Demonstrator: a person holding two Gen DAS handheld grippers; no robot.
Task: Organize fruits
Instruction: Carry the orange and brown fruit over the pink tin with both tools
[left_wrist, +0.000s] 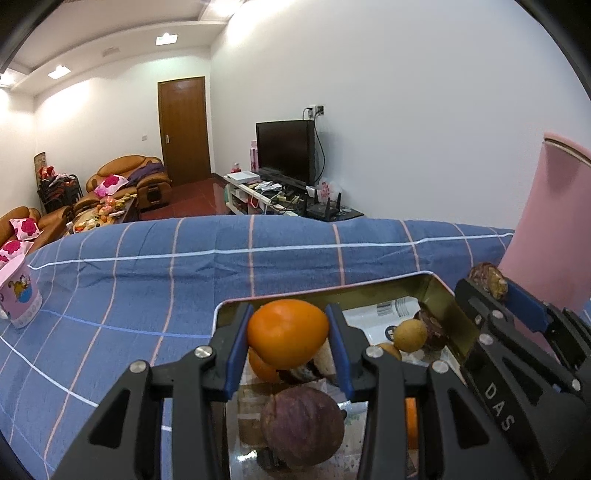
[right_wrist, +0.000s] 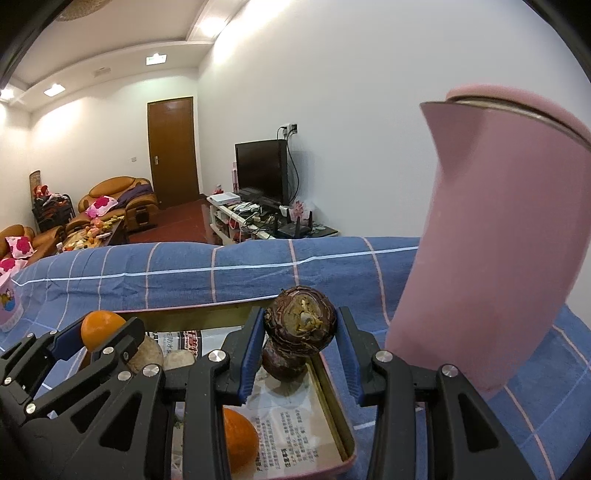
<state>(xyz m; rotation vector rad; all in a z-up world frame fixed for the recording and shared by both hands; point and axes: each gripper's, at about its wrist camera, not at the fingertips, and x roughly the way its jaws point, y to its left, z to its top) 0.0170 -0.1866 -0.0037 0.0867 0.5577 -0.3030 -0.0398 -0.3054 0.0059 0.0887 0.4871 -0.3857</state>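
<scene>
A: We've got the left gripper (left_wrist: 288, 343) clamped on an orange (left_wrist: 287, 334), above the tray (left_wrist: 439, 295).

B: And our right gripper (right_wrist: 300, 341) grips 1 brown scaly fruit (right_wrist: 301, 325) (also above that tray), near the pink jug (right_wrist: 491, 240).

Left gripper (left_wrist: 288, 334) angled downward, blue-padded fingers (left_wrist: 236, 354) closed on a round orange fruit (left_wrist: 287, 332) and pressing it from both sides, black linkage arms spread below. Seen from the right wrist view at the lower left, same fruit between its pads. Right gripper (right_wrist: 300, 332) likewise tilted downward, blue pads (right_wrist: 251, 354) clamped on a dark brown, scaly round fruit (right_wrist: 301, 323), held clear above the other fruit beneath. Seen from the left wrist view at the far right, just beside the left gripper, both held side by side and pointing the same way.
</scene>
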